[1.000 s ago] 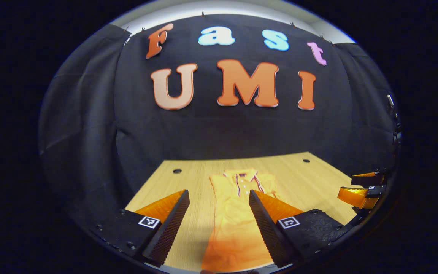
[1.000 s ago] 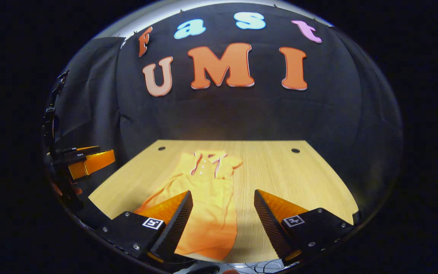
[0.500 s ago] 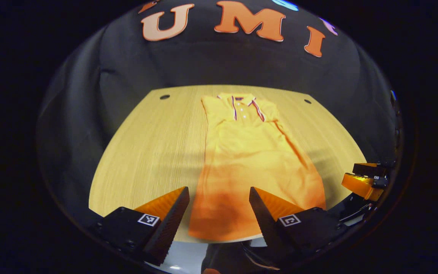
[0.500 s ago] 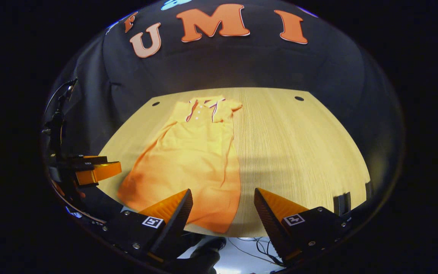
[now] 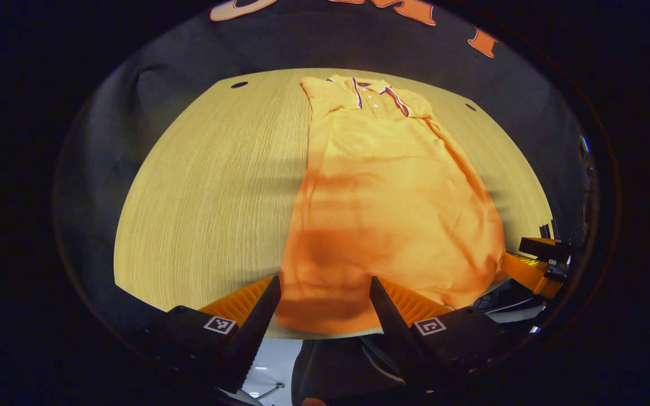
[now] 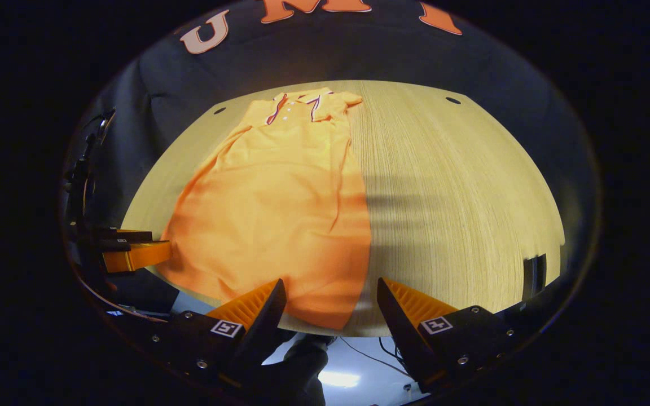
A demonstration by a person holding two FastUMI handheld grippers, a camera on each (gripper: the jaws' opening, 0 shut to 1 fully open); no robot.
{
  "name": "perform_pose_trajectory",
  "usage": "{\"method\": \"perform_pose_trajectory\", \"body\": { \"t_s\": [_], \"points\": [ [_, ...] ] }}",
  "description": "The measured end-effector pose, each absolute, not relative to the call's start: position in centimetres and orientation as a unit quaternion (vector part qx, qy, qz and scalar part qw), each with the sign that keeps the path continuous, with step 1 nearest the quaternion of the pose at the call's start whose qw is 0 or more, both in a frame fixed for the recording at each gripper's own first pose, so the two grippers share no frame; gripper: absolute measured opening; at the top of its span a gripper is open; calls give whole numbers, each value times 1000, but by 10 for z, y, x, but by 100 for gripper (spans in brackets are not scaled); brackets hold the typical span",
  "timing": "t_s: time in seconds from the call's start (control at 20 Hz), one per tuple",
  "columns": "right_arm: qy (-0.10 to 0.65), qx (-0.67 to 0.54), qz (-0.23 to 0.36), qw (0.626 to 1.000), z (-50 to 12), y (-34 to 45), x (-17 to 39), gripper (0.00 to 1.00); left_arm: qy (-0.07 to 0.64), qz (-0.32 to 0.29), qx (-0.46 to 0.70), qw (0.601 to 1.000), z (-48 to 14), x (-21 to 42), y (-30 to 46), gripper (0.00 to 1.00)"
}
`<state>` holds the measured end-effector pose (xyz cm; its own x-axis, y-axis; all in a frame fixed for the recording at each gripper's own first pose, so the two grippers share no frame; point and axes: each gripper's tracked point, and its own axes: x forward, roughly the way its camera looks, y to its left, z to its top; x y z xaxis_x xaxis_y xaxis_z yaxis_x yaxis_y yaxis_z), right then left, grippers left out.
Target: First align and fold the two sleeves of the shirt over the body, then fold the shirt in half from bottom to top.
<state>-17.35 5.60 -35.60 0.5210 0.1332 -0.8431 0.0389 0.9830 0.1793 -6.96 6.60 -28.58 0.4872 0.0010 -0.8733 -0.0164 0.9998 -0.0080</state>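
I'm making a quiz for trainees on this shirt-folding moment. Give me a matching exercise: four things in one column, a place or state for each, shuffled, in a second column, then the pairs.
Things:
1. orange polo shirt
2. collar
3. left gripper
4. wooden table

Places or states:
A. at the shirt's far end
B. open, at the near hem
C. lying lengthwise, not yet folded in half
D. bare beside the shirt, a hole near a far corner

Pairs: 1-C, 2-A, 3-B, 4-D
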Motion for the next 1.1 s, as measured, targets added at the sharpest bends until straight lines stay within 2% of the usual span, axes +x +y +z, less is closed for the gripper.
{"method": "perform_pose_trajectory", "body": {
  "t_s": [0.2,0.3,0.4,0.5,0.55,0.6,0.7,0.75,0.8,0.85,0.9,0.95,1.1],
  "points": [
    [519,82,22,850,-374,63,-173,99,550,20,0,835,-307,-75,72,98],
    [521,57,19,851,-379,63,-168,99,545,9,10,839,-304,-68,67,99],
    [523,42,28,851,-377,67,-169,93,545,-7,26,838,-305,-63,59,99],
    [527,46,31,848,-378,66,-168,72,541,-28,36,840,-303,-58,50,95],
    [526,64,15,848,-377,62,-165,69,537,-35,38,842,-303,-57,45,75],
    [524,85,7,847,-377,62,-164,33,534,-47,35,843,-304,-53,37,66],
    [523,137,9,841,-377,65,-162,16,540,-64,35,839,-302,-51,32,10],
    [529,171,21,831,-376,72,-162,11,540,-70,23,838,-303,-50,31,9],
    [527,198,20,826,-374,74,-160,11,537,-69,2,841,-303,-46,30,8],
    [526,214,27,823,-372,76,-157,11,536,-74,-19,841,-306,-43,26,1],
    [517,229,29,824,-371,79,-155,10,535,-76,-30,841,-296,-42,28,1],
    [508,247,43,824,-356,83,-148,3,527,-76,-36,846,-291,-37,28,1],
    [480,264,54,834,-338,82,-127,6,493,-85,-41,865,-266,-14,26,1]
  ]
}}
